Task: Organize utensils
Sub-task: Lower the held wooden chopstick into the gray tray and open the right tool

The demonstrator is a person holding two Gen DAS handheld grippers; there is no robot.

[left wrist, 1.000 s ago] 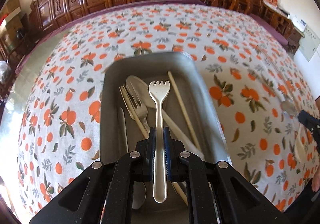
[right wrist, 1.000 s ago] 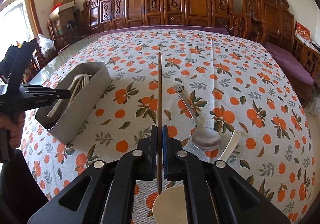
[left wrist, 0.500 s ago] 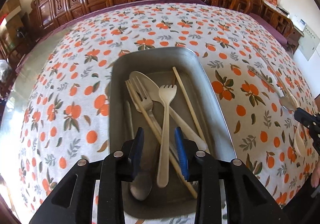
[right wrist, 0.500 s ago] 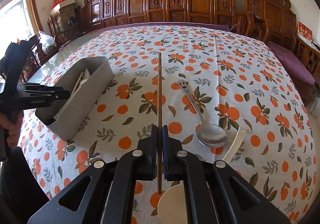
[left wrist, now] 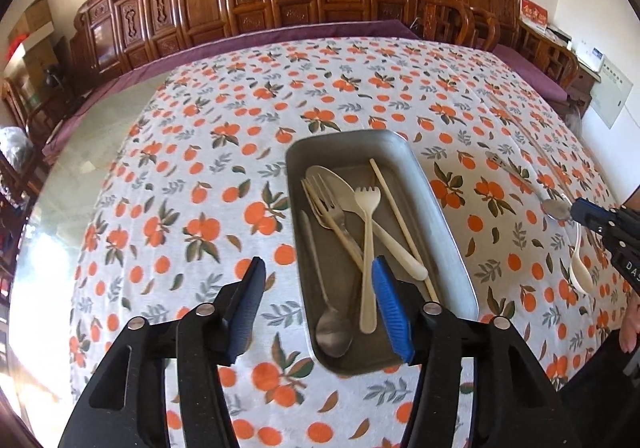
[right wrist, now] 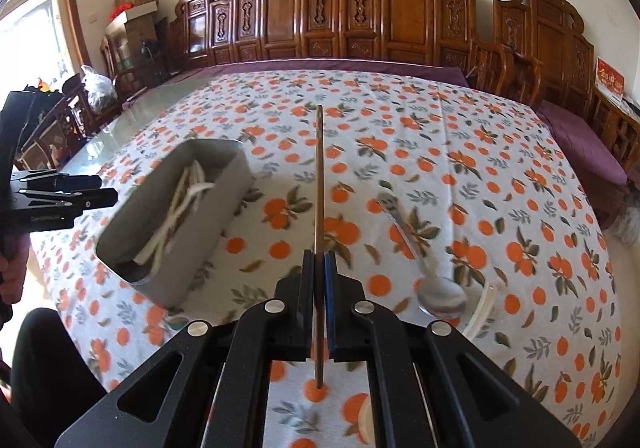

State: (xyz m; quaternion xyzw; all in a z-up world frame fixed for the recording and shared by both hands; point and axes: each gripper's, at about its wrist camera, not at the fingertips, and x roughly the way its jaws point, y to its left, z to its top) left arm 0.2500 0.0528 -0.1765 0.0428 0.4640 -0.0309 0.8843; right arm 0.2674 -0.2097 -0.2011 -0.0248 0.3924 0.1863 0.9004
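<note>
Opening left hand-held gripper (left wrist: 318,304) above tray (left wrist: 448,232); right one (right wrist: 319,280) clamping chopstick (right wrist: 319,184).

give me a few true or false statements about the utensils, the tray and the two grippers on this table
1. The right gripper is clamped on a wooden chopstick. True.
2. The left gripper is holding the white plastic fork. False: its jaws are opening with nothing between them, and the fork lies in the metal tray.
3. A metal spoon lies on the tablecloth outside the tray. True.
4. The tray is empty. False: it holds the white fork, a metal fork, spoons and chopsticks.
5. The tablecloth is plain blue. False: it is white with oranges and leaves.
</note>
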